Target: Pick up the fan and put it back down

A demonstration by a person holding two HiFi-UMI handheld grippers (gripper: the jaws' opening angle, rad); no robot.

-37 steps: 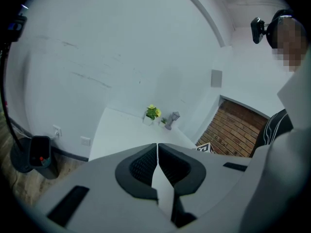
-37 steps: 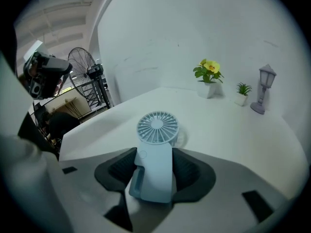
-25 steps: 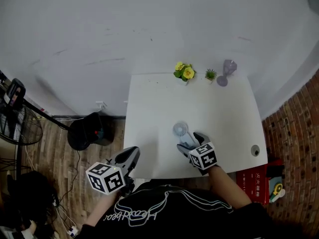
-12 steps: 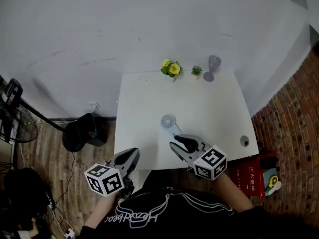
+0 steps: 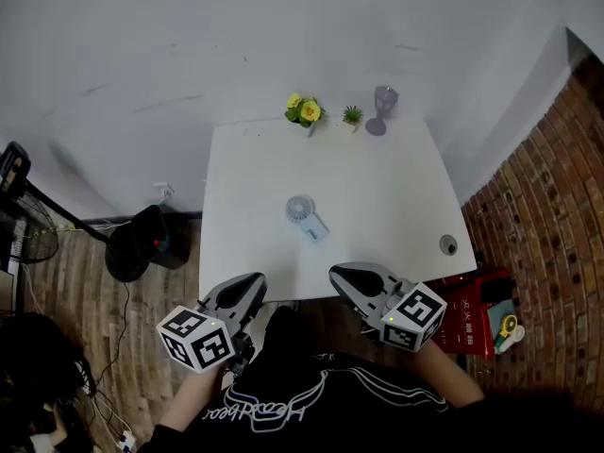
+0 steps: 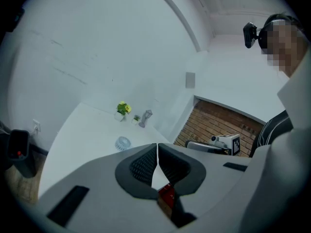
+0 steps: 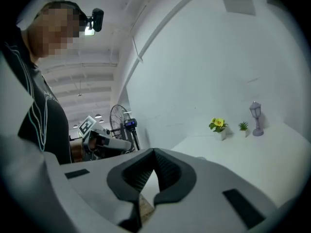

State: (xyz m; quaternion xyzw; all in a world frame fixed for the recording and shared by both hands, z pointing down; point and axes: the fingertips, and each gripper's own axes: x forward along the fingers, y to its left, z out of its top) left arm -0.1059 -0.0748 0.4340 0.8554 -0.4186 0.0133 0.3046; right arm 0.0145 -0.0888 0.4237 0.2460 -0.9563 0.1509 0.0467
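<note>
The small pale-blue hand fan (image 5: 300, 209) lies flat near the middle of the white table (image 5: 377, 177), handle toward the front edge. Nothing touches it. My right gripper (image 5: 342, 274) hangs off the table's front edge, well short of the fan, its jaws closing to shut with nothing between them. To its left, my left gripper (image 5: 249, 285) is also off the front edge, shut and empty. In the left gripper view the fan (image 6: 123, 142) shows just above the shut left gripper (image 6: 158, 145). The right gripper view shows the right gripper (image 7: 154, 152) shut.
At the table's far edge stand a yellow flower pot (image 5: 304, 111), a tiny green plant (image 5: 353, 115) and a lilac lamp ornament (image 5: 381, 109). A cable hole (image 5: 447, 245) sits at the front right corner. A black stand base (image 5: 142, 243) and a red box (image 5: 477, 314) are on the floor.
My right gripper left the fan's handle, pulled back off the table toward the person and closed. The fan stays lying on the table. The left gripper shifted slightly.
</note>
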